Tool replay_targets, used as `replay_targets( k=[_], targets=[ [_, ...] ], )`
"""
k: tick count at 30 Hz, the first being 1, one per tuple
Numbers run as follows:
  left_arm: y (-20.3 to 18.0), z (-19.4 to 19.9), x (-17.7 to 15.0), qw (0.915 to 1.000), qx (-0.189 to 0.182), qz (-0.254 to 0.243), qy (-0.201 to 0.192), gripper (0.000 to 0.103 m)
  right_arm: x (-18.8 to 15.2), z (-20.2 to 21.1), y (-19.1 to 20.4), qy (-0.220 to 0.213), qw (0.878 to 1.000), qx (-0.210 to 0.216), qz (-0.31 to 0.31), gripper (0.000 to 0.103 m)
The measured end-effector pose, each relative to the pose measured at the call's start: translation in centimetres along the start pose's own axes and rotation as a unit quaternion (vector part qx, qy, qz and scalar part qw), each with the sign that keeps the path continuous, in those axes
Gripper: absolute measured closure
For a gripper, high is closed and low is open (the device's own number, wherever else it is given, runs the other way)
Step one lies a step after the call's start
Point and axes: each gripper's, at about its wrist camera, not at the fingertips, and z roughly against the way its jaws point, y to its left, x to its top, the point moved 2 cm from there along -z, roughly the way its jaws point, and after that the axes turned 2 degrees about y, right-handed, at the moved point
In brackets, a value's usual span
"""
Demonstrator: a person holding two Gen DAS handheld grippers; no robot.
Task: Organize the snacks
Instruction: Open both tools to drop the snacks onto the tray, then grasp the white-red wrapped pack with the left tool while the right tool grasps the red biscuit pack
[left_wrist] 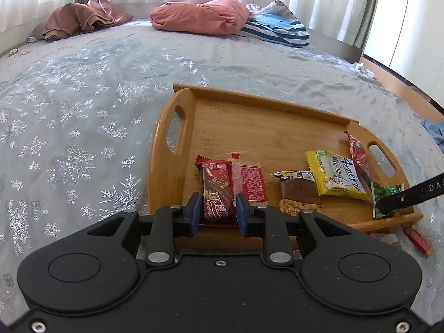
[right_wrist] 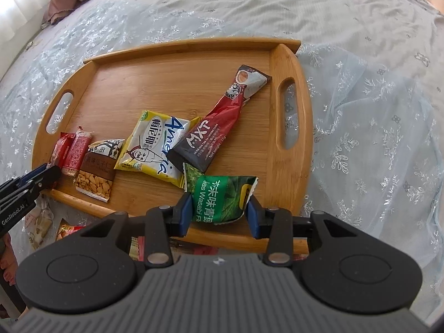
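Left tongs (left_wrist: pixel 217 212) down at the near edge of the wooden tray (left_wrist: pixel 266 127), blue pads either side of the dark red wafer bar (left_wrist: pixel 216 188); left pad against the wrapper, a thin gap at the right pad, so grip slack, bar lying flat on the tray floor. Pink-red flat packet (left_wrist: pixel 249 183) just beside the bar, touching it. Then peanut packet (left_wrist: pixel 298 191), then yellow packet (left_wrist: pixel 337 176) overlapping it. Right tongs (right_wrist: pixel 219 208) pinched onto the green wasabi pea packet (right_wrist: pixel 222 194), pads pressing both crumpled sides, packet over the tray's near rim. Long red and black sachet (right_wrist: pixel 222 116) slanting across the tray, lower end resting over the yellow and green packets. Tray on a bed with a snowflake-patterned cover (left_wrist: pixel 83 111). More wrappers (right_wrist: pixel 66 229) on the bed below the tray.
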Motion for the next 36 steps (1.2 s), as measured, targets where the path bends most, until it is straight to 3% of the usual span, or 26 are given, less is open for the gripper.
replay_targets(
  k=[1, 3, 6, 11, 20, 25, 31, 36],
  targets=[
    [0.0, 0.1, 0.0, 1.0, -0.002, -0.001, 0.0, 0.073, 0.0, 0.1, 0.0, 0.0, 1.0, -0.002, -0.003, 0.057],
    [0.0, 0.4, 0.1, 1.0, -0.006, -0.001, -0.001, 0.068, 0.1, 0.2, 0.1, -0.002, 1.0, -0.011, -0.003, 0.041],
    [0.0, 1.2, 0.1, 1.0, -0.008, -0.004, -0.003, 0.061, 0.1, 0.4, 0.5, -0.003, 1.0, -0.017, 0.009, 0.037],
    [-0.1, 3.3, -0.6, 0.9995, -0.014, -0.022, -0.017, 0.047, -0.3, 1.5, 1.2, -0.022, 0.999, -0.014, 0.022, 0.021],
    [0.2, 7.2, -2.5, 0.9966, -0.03, -0.047, -0.06, 0.017, -2.5, 4.0, 1.8, -0.102, 0.994, -0.017, 0.035, 0.009],
    [0.9, 7.8, -3.2, 0.9965, -0.011, -0.06, -0.057, 0.015, -5.1, 4.8, 1.2, -0.162, 0.985, -0.052, 0.035, 0.008],
    [2.5, 7.6, -4.7, 0.9974, -0.002, -0.055, -0.046, 0.015, -8.9, 5.9, -0.4, -0.234, 0.97, -0.062, 0.01, 0.004],
    [3.3, 7.0, -5.8, 0.9979, 0.014, -0.053, -0.033, 0.015, -11.6, 5.6, -1.2, -0.26, 0.962, -0.079, -0.002, 0.004]
  ],
)
